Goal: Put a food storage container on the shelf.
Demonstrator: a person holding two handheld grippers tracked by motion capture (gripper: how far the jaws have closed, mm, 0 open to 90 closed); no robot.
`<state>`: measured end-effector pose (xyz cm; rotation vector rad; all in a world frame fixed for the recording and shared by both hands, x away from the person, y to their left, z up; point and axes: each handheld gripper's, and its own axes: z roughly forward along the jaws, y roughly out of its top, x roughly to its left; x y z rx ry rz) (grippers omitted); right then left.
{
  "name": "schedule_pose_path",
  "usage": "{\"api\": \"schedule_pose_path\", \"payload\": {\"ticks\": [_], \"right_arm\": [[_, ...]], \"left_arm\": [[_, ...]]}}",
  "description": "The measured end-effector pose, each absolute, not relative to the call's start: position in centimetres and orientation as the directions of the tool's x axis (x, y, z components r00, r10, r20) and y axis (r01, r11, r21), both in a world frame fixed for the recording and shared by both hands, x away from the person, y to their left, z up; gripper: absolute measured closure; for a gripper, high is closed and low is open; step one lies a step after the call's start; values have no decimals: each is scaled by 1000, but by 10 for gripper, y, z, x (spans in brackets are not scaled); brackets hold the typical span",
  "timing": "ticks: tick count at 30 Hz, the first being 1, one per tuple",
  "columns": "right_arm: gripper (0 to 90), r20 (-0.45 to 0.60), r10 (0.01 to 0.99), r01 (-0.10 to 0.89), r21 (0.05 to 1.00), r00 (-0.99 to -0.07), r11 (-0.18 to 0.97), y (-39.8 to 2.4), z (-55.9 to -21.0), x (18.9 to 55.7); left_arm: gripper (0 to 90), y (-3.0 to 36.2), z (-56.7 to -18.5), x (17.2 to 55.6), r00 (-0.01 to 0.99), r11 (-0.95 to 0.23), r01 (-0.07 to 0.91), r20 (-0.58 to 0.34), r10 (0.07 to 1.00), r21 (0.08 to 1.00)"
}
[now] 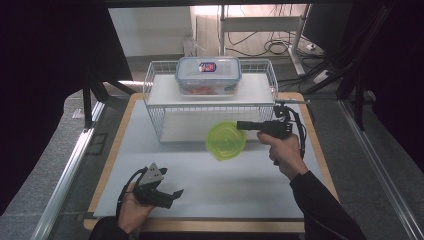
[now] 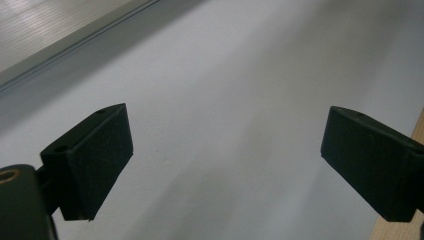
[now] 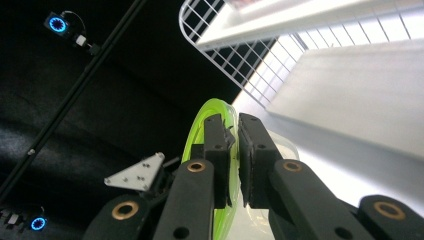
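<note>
The round translucent green plastic lid (image 1: 226, 141) hangs clamped by its rim in the right gripper (image 3: 234, 131), in front of the white wire rack (image 1: 155, 112). Its edge-on pinch shows in the right gripper view. The left gripper (image 2: 227, 150) gapes empty over the pale grey mat (image 2: 240, 75). The lidded clear box's (image 1: 208, 75) label is unreadable.

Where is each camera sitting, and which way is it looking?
High view: above the table, looking down at the wire rack; both forearms show.
Left gripper view: rides the left tongs, facing the white mat; open jaws show.
Right gripper view: rides the right tongs, turned sideways, clamping the green lid.
Shared: the high view also shows the green lid.
</note>
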<state>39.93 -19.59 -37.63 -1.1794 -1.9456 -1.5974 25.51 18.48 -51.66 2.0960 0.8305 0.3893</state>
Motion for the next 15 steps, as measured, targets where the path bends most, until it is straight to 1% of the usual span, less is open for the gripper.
{"api": "schedule_pose_path", "payload": {"ticks": [6,15], "right_arm": [[839,727,348,772,636,-592,-15,-194,-352,405],[839,719,344,754,655,-603,-49,-190,-318,415]], "left_arm": [[62,185,-517,255,733,-435,422,-17,680,795],[61,186,-516,255,731,-428,423,-22,682,799]]}}
